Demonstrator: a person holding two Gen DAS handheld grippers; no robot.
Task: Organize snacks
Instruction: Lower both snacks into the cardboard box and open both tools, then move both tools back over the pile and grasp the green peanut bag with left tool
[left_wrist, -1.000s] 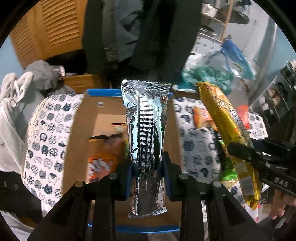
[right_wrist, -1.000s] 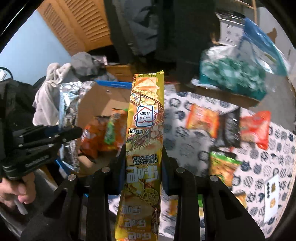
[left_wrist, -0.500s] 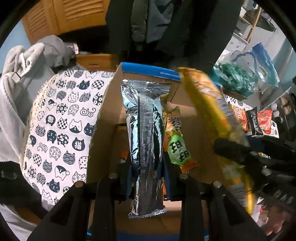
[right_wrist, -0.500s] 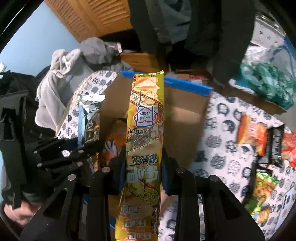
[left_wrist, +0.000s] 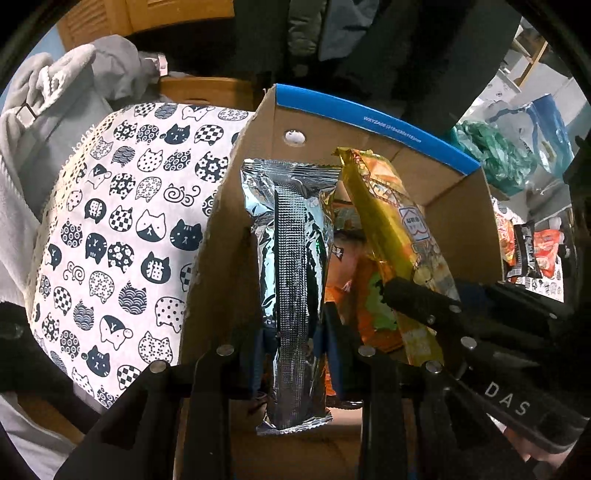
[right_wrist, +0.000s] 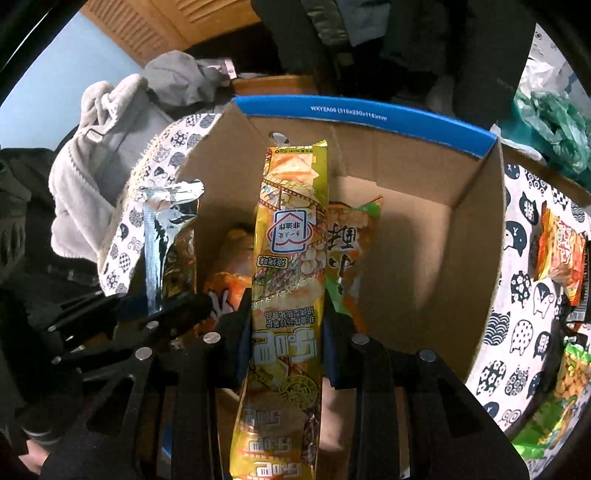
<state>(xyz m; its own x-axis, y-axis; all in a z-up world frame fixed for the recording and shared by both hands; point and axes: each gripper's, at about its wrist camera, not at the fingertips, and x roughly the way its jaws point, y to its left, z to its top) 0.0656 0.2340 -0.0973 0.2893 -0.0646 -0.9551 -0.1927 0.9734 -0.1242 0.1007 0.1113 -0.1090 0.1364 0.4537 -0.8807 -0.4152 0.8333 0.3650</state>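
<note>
Cluttered room: wooden louvred doors upper left, dark coats hanging top centre, grey fleece pile (right_wrist: 96, 155) at left, table under a cat-print cloth (left_wrist: 110, 236). Open cardboard box (right_wrist: 436, 236) with a blue rim sits centre frame in both views, already holding a few orange and green snack bags (right_wrist: 351, 251) on its floor. Left gripper (left_wrist: 291, 354) is clamped narrow on a silver foil pack (left_wrist: 291, 258), held upright mid-length, seam side to the camera, its top edge near the box's back wall in the left view. Right gripper (right_wrist: 286, 332) is clamped narrow on a long yellow chip pack (right_wrist: 291, 258), also gripped around mid-length, pointing down into the box centre. In the left view the yellow pack sits just right of the silver one, close, can't tell if touching. More loose snacks (right_wrist: 557, 251) lie on the cloth at the right edge. Handling: both packs look light, air-filled, crinkly film, so slippery and easy to crush; the contents are probably brittle, so light pinch only. A mid-body grip works for carrying, but the long yellow one will likely flop at the free ends. Best hold looks like the flat centre or a sealed end crimp, not the puffy corners. Judgement: both packs are over or inside the box mouth, release looks like the next step; risk is the two packs or grippers fouling each other in the tight box.
</note>
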